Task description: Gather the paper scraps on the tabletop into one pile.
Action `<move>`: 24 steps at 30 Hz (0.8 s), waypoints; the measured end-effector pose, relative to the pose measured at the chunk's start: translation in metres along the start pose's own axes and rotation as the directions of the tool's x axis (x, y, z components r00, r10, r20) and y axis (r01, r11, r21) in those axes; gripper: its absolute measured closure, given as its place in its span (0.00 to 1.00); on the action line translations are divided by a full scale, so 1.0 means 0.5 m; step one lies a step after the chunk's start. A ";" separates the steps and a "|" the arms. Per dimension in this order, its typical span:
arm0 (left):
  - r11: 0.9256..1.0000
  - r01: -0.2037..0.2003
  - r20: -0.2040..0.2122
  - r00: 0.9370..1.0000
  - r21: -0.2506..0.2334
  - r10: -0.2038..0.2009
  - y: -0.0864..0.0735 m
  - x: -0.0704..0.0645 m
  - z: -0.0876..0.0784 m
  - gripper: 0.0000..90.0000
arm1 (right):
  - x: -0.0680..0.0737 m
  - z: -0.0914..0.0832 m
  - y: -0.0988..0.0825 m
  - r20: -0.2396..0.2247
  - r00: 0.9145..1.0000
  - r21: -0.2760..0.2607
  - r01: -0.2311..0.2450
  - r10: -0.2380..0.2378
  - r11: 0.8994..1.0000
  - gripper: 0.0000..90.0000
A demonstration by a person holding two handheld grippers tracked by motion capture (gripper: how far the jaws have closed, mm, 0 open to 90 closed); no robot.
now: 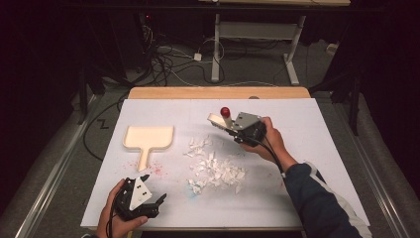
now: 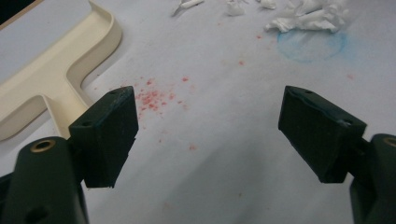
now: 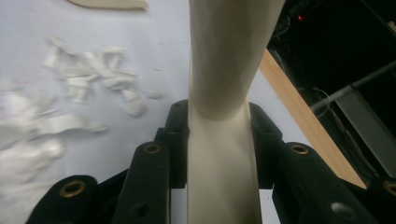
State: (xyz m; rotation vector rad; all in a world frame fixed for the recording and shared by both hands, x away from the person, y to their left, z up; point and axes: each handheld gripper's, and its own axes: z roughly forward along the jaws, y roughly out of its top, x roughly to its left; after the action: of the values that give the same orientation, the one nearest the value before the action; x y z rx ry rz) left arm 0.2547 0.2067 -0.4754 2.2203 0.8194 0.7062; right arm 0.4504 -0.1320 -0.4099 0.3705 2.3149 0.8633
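My right gripper point(image 1: 229, 128) is lifted over the white sheet at right of centre. It is shut on a cream handle point(image 1: 216, 120) that has a red knob point(image 1: 225, 111) beside it. In the right gripper view the cream handle point(image 3: 222, 93) runs up between the jaws of the right gripper point(image 3: 219, 123), and both jaws press on it. A pile of white paper scraps point(image 1: 215, 168) lies mid-table. A cream dustpan point(image 1: 147, 138) lies flat to the left. Low near the front edge, my left gripper point(image 1: 159, 202) is open with nothing in it. The left gripper point(image 2: 210, 135) faces red specks point(image 2: 154, 98) and the dustpan point(image 2: 51, 79).
Paper scraps point(image 2: 303, 18) lie by a faint blue circle mark point(image 2: 310, 44). The wooden table edge point(image 1: 218, 92) runs along the far side, with cables point(image 1: 168, 59) and a desk frame point(image 1: 216, 49) on the floor beyond. The right sleeve point(image 1: 322, 203) crosses the near right corner.
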 end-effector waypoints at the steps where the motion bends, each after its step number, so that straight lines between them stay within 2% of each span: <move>1: 1.000 0.000 -0.001 1.000 0.003 0.000 0.000 0.001 0.000 0.21 | -0.004 0.032 0.005 0.019 1.000 0.010 -0.007 0.007 1.000 0.75; 2: 1.000 0.008 0.000 1.000 0.001 -0.008 -0.001 0.002 0.001 0.21 | -0.005 0.047 0.009 0.023 1.000 0.015 -0.003 0.003 1.000 0.75; 3: 1.000 0.001 -0.001 1.000 -0.004 -0.001 -0.001 0.004 0.001 0.21 | -0.005 0.047 0.009 0.023 1.000 0.015 -0.003 0.003 1.000 0.75; 4: 1.000 0.007 -0.003 1.000 -0.006 -0.007 -0.002 0.005 0.004 0.21 | -0.005 0.072 0.017 0.045 0.999 0.038 0.016 -0.018 0.999 0.75; 7: 1.000 0.005 -0.001 1.000 0.004 -0.005 -0.005 0.006 0.006 0.21 | -0.003 0.104 0.026 0.037 0.999 0.038 0.000 -0.002 0.999 0.75; 8: 1.000 0.005 -0.001 1.000 0.004 -0.005 -0.005 0.006 0.006 0.21 | -0.003 0.104 0.026 0.037 0.999 0.038 0.000 -0.002 0.999 0.75; 9: 1.000 0.015 0.003 1.000 0.006 -0.015 -0.007 0.005 0.006 0.21 | 0.000 0.111 0.027 0.032 0.999 0.035 0.000 -0.001 0.999 0.75; 10: 1.000 0.015 0.006 1.000 0.007 -0.015 -0.009 0.005 0.005 0.21 | 0.012 0.125 0.033 0.000 1.000 0.021 0.016 -0.016 1.000 0.75; 12: 1.000 0.015 0.004 1.000 0.012 -0.015 -0.012 0.003 0.003 0.21 | 0.030 0.131 0.040 -0.024 0.999 0.019 0.041 -0.041 0.999 0.75; 13: 1.000 0.013 0.001 1.000 0.013 -0.013 -0.011 0.002 0.002 0.21 | 0.040 0.129 0.041 -0.043 0.997 -0.011 0.058 -0.059 0.998 0.75; 14: 1.000 0.013 0.001 1.000 0.013 -0.013 -0.011 0.002 0.002 0.21 | 0.047 0.125 0.042 -0.099 0.993 -0.046 0.059 -0.063 0.997 0.75; 15: 1.000 0.015 -0.002 1.000 0.012 -0.015 -0.012 0.001 -0.002 0.21 | 0.053 0.120 0.044 -0.136 0.988 -0.070 0.061 -0.070 0.996 0.75; 16: 1.000 0.015 -0.002 1.000 0.012 -0.015 -0.012 0.001 -0.002 0.21 | 0.053 0.120 0.044 -0.136 0.988 -0.070 0.061 -0.070 0.996 0.75; 17: 1.000 0.006 -0.005 1.000 0.019 -0.006 -0.014 -0.002 -0.004 0.21 | 0.073 0.108 0.051 -0.163 0.980 -0.086 0.098 -0.111 0.991 0.75; 19: 0.999 0.001 -0.009 1.000 0.032 0.000 -0.015 -0.004 -0.005 0.21 | 0.093 0.097 0.051 -0.194 0.970 -0.101 0.131 -0.149 0.986 0.75; 22: 0.999 0.002 -0.029 1.000 0.048 -0.001 -0.016 -0.004 -0.005 0.21 | 0.121 0.074 0.040 -0.229 0.950 -0.128 0.188 -0.213 0.974 0.75; 24: 0.999 0.013 -0.030 0.999 0.046 -0.012 -0.020 0.000 -0.009 0.21 | 0.132 0.058 0.033 -0.254 0.932 -0.155 0.225 -0.259 0.962 0.75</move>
State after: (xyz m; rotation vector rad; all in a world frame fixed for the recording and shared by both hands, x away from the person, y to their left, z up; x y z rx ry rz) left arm 0.2484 0.2142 -0.4797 2.2485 0.8718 0.7227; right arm 0.4196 -0.0755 -0.4466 -0.0956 2.4729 0.9749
